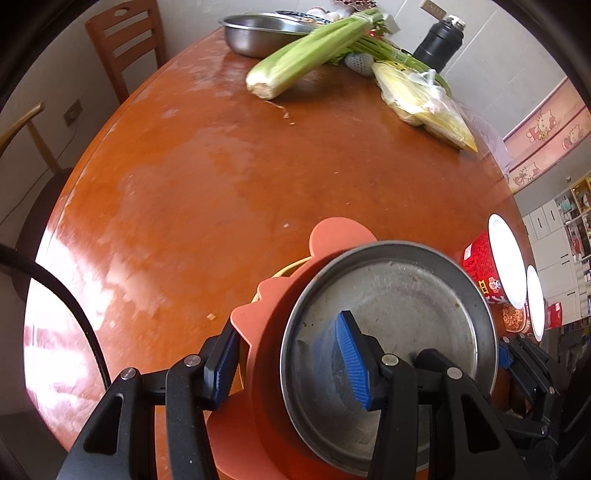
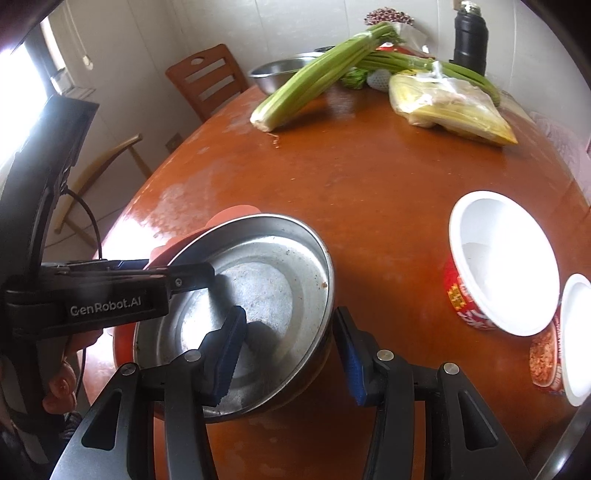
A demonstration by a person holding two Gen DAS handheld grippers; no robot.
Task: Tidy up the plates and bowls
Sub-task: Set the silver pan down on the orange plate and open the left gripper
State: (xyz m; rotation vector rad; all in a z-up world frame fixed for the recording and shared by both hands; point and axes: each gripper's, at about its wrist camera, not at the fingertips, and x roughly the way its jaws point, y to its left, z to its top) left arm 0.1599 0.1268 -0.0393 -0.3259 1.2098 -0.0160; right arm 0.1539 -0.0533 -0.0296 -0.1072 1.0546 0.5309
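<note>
The round, scuffed steel bowl (image 2: pixel 236 314) is sitting on the coral-pink silicone mat (image 1: pixel 332 236) at the near edge of the glossy brown counter (image 1: pixel 221 177). Both tools are straddling its rim, jaws apart — the left tool (image 1: pixel 291 362) and right tool (image 2: pixel 291 347) gripping nothing, seemingly bracing for a two-sided lift.

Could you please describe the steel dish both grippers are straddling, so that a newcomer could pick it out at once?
Start at the round orange-brown table and come to its near edge. There the steel dish rests on a salmon-pink plastic plate, between the left gripper and right gripper, both open. Unlike the deep steel basin at the far edge, it is shallow, flat-bottomed and scuffed.
</note>
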